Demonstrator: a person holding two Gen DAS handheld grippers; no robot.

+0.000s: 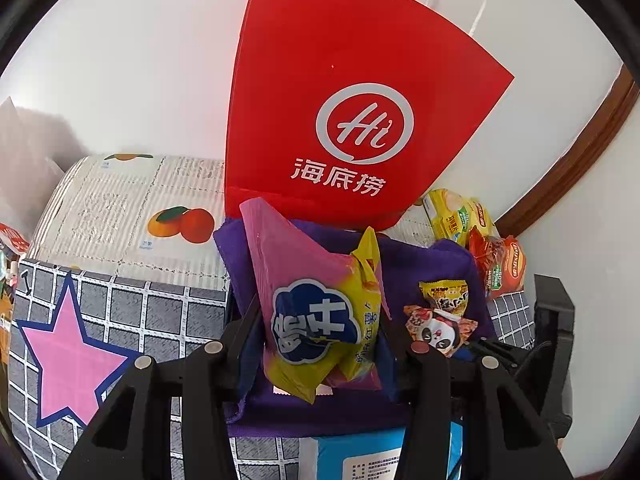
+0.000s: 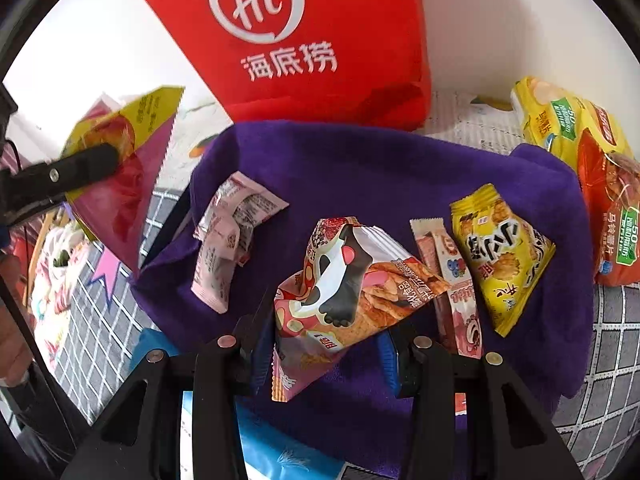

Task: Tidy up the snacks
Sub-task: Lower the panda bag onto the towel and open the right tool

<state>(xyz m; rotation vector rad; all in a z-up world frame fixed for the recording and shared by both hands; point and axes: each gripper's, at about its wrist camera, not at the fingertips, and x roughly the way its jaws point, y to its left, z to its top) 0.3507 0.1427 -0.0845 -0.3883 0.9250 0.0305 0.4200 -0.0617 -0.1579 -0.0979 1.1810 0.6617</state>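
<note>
My left gripper is shut on a pink and yellow chip bag and holds it upright above the purple cloth. My right gripper is shut on a panda-print snack packet, held low over the same purple cloth. In the right wrist view the left gripper shows at the far left with its chip bag. The panda packet also appears to the right in the left wrist view. A red paper bag with white cord handles stands behind the cloth against the wall.
On the cloth lie a yellow cracker pack, a pink bar and pale pink small packets. Yellow and orange chip bags lean at the right. A blue pack lies at the near edge, on a checked bedspread.
</note>
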